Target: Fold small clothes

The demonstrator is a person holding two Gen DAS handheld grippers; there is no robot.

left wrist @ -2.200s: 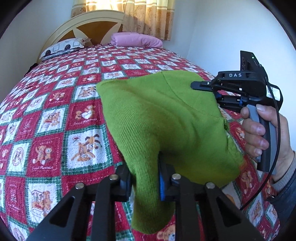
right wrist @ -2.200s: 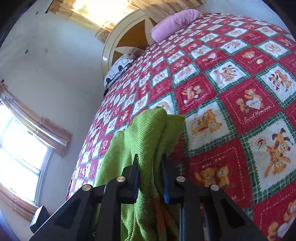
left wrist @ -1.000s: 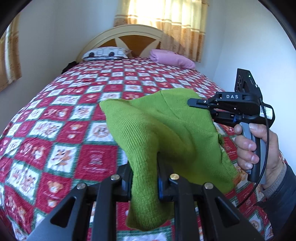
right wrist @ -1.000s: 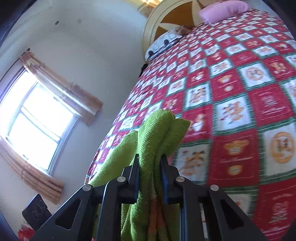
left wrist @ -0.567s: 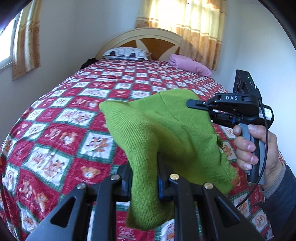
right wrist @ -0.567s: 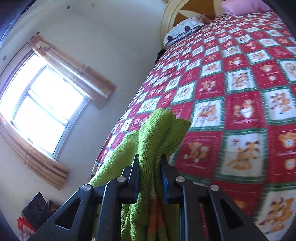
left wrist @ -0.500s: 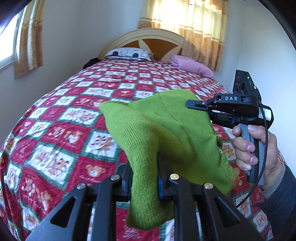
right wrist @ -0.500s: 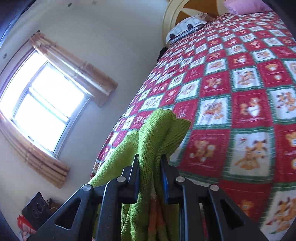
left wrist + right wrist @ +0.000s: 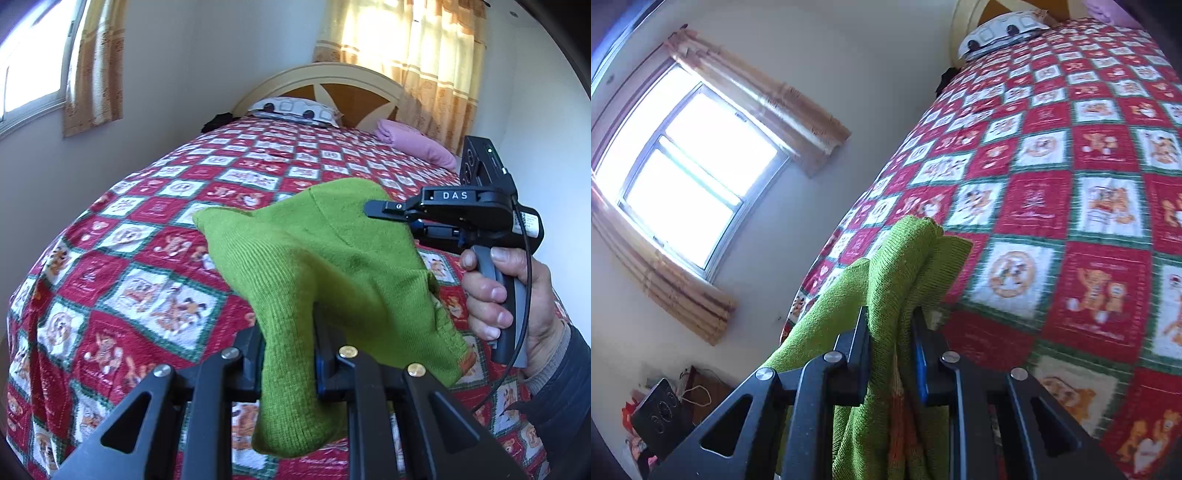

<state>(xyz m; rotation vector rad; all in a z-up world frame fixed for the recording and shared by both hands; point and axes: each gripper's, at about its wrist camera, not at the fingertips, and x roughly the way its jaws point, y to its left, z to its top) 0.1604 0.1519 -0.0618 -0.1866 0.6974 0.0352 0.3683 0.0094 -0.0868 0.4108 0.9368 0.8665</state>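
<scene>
A small green knitted garment (image 9: pixel 332 266) hangs in the air above the bed, held between both grippers. My left gripper (image 9: pixel 288 328) is shut on one bunched edge of it at the bottom of the left wrist view. My right gripper (image 9: pixel 369 212) shows at the right of that view, held by a hand, shut on the garment's far edge. In the right wrist view the right gripper (image 9: pixel 890 317) is shut on folded green knit (image 9: pixel 905 266), which drapes down to the left. An orange patch shows low between the jaws.
The bed carries a red, white and green patchwork quilt (image 9: pixel 129 258) with bear pictures. A patterned pillow (image 9: pixel 291 109) and a pink pillow (image 9: pixel 417 144) lie by the headboard. A curtained window (image 9: pixel 687 173) is on the left wall. Clutter (image 9: pixel 661 413) sits on the floor.
Both grippers have risen and pulled back from the bed with the garment held between them; more of the room, window and bed edge shows. The grips have not changed.
</scene>
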